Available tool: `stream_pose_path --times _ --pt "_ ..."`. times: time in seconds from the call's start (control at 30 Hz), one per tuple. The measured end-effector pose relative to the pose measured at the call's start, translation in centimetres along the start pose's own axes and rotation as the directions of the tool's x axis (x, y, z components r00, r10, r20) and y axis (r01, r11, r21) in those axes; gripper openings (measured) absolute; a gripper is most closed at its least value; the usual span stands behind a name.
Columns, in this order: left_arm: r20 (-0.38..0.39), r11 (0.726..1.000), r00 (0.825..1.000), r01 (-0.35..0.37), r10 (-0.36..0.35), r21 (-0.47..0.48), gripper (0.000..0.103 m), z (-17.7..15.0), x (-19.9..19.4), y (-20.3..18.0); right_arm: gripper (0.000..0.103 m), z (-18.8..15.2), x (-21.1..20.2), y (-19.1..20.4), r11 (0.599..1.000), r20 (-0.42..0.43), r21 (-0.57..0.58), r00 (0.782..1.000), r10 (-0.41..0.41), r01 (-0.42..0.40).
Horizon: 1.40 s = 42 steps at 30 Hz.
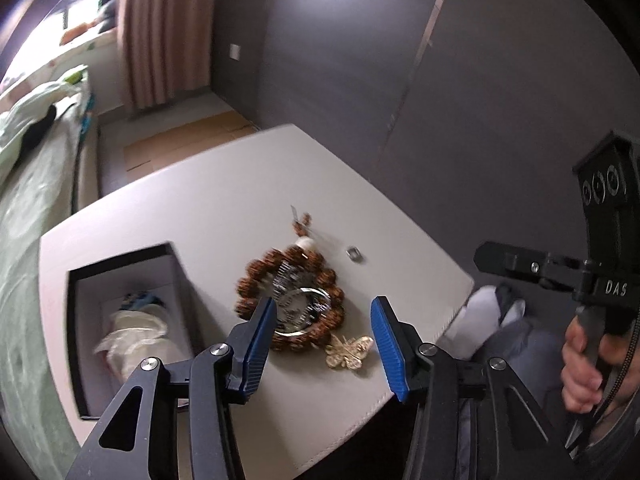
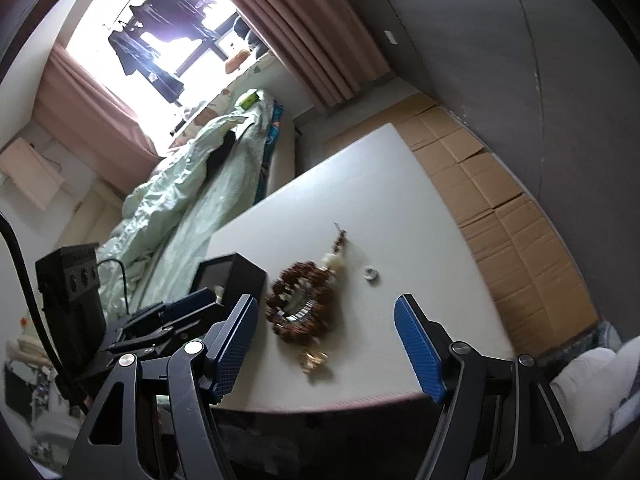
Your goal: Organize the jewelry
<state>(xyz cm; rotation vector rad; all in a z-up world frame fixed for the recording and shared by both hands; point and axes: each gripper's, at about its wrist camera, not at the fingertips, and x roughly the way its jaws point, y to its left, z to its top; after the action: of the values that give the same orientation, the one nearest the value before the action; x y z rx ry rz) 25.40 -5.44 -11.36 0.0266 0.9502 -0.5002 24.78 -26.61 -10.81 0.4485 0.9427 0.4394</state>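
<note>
Here the left gripper hangs with fingers spread and empty, just above the bead bracelet on the pale tabletop. The right gripper (also spread, empty) is farther back. The gold butterfly brooch lies nearest; a shiny metal bangle rests inside the knobbly brown beads, whose tassel points away. Left of the bracelet stands the open black box; beyond, a small ring.

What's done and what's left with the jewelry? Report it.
Done: the black box sits open on the table with a pale wrapped bundle inside. In hand: nothing; the left gripper and right gripper are open and empty. Left: the beaded bracelet, silver bangle, gold butterfly brooch and small ring lie loose outside it.
</note>
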Motion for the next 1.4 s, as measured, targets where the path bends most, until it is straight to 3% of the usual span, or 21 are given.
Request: stream_pose_path --times 0.27,0.37,0.6,1.0,1.4 --pt "-0.076 0.996 0.995 -0.053 0.059 0.067 0.046 -0.7 4.2 -0.8 0.072 -1.2 -0.2 -2.5 0.997 0.016 0.008 0.996 -0.082 0.082" --pt "-0.088 0.993 0.992 -0.078 0.086 0.086 0.043 -0.9 5.1 -0.6 0.072 -1.5 -0.1 -3.6 0.997 0.009 0.047 0.999 -0.054 0.053" --pt "-0.081 0.995 0.994 -0.064 0.07 0.076 0.002 -0.8 5.5 -0.3 0.072 -1.3 -0.1 -4.2 0.997 0.017 0.069 0.999 -0.029 0.028" --pt "0.053 1.0 0.999 -0.004 0.004 -0.004 0.002 -0.1 -0.1 1.1 0.072 -1.6 1.4 -3.1 0.999 -0.019 0.051 1.0 -0.012 0.013" --pt "0.124 0.996 0.992 -0.008 0.019 -0.087 0.002 -1.5 -4.9 4.1 0.07 -2.4 3.3 0.3 0.995 -0.074 -0.09 0.996 -0.058 0.051"
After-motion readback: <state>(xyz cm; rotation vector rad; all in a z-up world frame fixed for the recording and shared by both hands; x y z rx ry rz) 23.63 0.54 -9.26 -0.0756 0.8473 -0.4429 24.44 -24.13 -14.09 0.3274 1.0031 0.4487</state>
